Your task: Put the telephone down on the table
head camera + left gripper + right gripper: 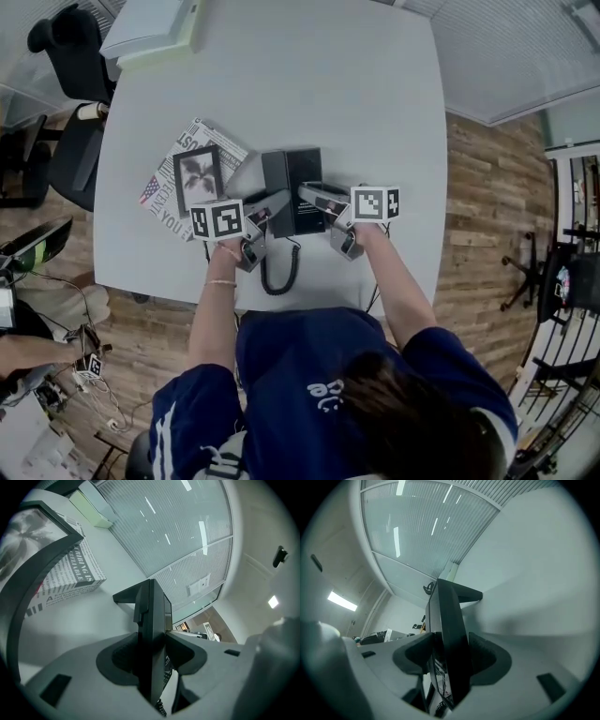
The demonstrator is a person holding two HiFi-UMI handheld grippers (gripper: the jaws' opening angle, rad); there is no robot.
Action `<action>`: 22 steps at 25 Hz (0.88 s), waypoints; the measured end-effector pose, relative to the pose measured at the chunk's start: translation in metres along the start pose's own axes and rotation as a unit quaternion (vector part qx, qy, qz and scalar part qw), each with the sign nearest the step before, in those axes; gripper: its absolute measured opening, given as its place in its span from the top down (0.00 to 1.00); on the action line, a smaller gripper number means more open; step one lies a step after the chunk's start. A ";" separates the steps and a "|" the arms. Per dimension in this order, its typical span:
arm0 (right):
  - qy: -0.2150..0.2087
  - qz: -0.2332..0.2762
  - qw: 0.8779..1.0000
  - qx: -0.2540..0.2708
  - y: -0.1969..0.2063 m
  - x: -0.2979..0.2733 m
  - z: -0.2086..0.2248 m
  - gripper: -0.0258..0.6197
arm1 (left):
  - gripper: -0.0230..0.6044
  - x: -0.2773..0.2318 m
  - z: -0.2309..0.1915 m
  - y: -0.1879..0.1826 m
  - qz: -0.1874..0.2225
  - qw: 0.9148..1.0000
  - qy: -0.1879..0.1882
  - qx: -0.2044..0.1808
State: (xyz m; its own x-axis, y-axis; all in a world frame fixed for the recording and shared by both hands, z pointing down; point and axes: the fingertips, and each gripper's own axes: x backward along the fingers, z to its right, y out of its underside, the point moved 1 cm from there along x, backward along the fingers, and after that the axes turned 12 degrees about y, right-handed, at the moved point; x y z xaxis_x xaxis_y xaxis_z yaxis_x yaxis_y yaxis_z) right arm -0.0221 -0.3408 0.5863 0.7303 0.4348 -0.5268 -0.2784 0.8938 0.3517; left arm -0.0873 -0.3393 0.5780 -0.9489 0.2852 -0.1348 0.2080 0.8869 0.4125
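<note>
Two hand-held grippers, one telephone, placement in progress. The left gripper (pixel 272 204) is clamping the black telephone (pixel 293 186) by its left edge, pads pressing on both faces. The right gripper (pixel 314 195) is holding the opposite edge the same way, both pads lying against the set. The telephone is sitting low at the middle of the white table (pixel 356 94), just beside a framed picture (pixel 198 175) lying on a newspaper (pixel 167 192), and its coiled cord (pixel 279 272) is trailing toward the person. Whether the base is already bearing on the tabletop I cannot tell. By my reckoning the set-down is nearing completion. The next move is calling for the base settling flat, then both pairs of jaws parting and drawing outward without snagging the cord or nudging the frame.
</note>
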 end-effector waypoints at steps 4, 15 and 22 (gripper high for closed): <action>0.025 0.005 1.000 -0.008 0.002 0.001 0.003 0.56 | 0.69 0.000 -0.001 0.001 -0.005 1.000 -0.001 -0.005; 0.049 0.043 0.998 0.010 -0.001 0.009 -0.002 0.45 | 0.68 0.006 0.000 0.000 0.012 0.996 -0.068 -0.060; 0.075 0.095 0.990 0.079 -0.009 0.030 -0.016 0.39 | 0.66 0.025 0.020 -0.001 -0.005 0.974 -0.161 -0.162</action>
State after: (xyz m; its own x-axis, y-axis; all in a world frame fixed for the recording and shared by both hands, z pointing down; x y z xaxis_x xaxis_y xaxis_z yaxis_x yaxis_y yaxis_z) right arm -0.0079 -0.3342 0.5547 0.5705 0.6153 -0.5440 -0.2918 0.7710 0.5661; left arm -0.1065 -0.3258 0.5562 -0.8157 0.4232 -0.3943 0.0644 0.7439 0.6652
